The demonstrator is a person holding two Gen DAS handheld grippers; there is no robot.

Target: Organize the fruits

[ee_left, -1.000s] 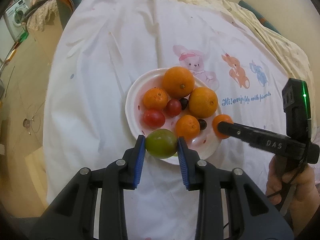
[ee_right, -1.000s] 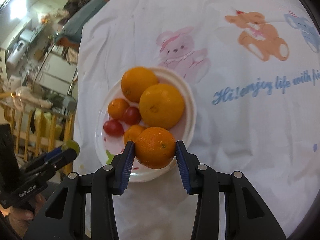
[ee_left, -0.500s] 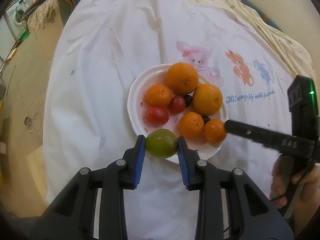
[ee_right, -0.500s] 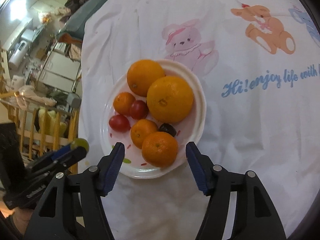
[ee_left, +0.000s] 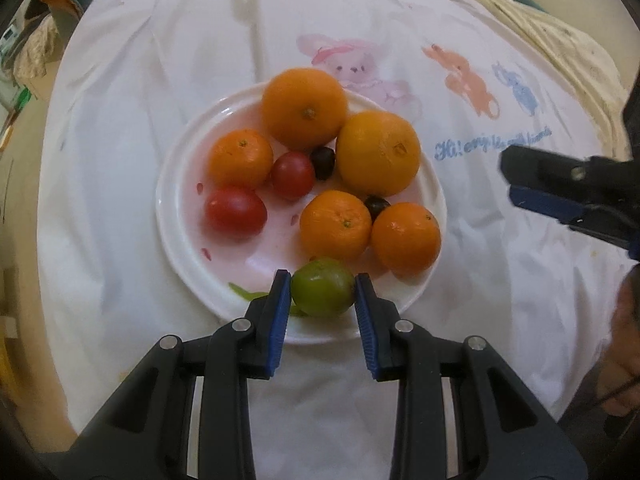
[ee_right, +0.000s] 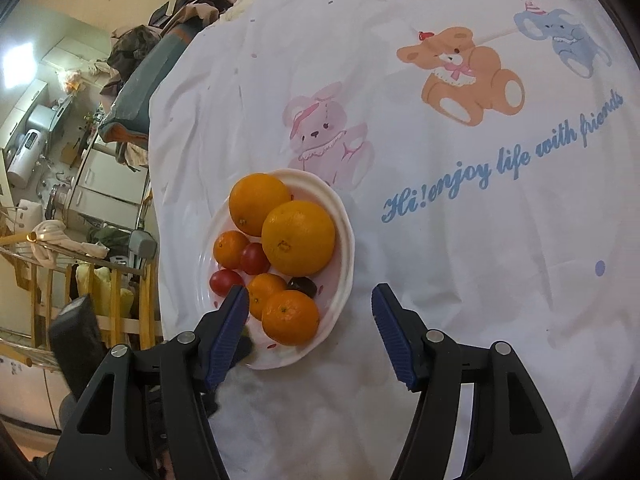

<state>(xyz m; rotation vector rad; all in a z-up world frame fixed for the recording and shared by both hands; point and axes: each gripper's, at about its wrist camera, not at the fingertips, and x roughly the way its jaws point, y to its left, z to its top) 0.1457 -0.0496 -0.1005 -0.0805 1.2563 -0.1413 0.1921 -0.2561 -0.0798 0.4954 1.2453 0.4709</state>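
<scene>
Pinching a green fruit (ee_left: 322, 293) between blue-padded fingers (ee_left: 280, 312), the left gripper (ee_left: 322, 300) holds it just over the near rim of a white plate (ee_left: 176, 184). The right gripper (ee_right: 308, 336) hangs empty beside the plate, its fingers (ee_right: 390, 332) spread wide and nothing pressed between them; a small orange (ee_right: 290, 317) lies on the plate below that gap.

On the plate sit two big oranges (ee_left: 304, 109), three small ones, two red tomatoes (ee_left: 236, 213) and two dark berries (ee_left: 323, 162), all crowded toward the far and right side. The plate rests on a white cloth (ee_left: 160, 60) printed with cartoon animals and spread over the tabletop.

The risk appears to lie in the landing spot. Only a narrow bare patch shows near the rim, and a round fruit let go there could roll off onto the cloth, or bump the small oranges and set them rolling. The loose, wrinkled cloth might also let the plate tip if a finger presses its edge.
</scene>
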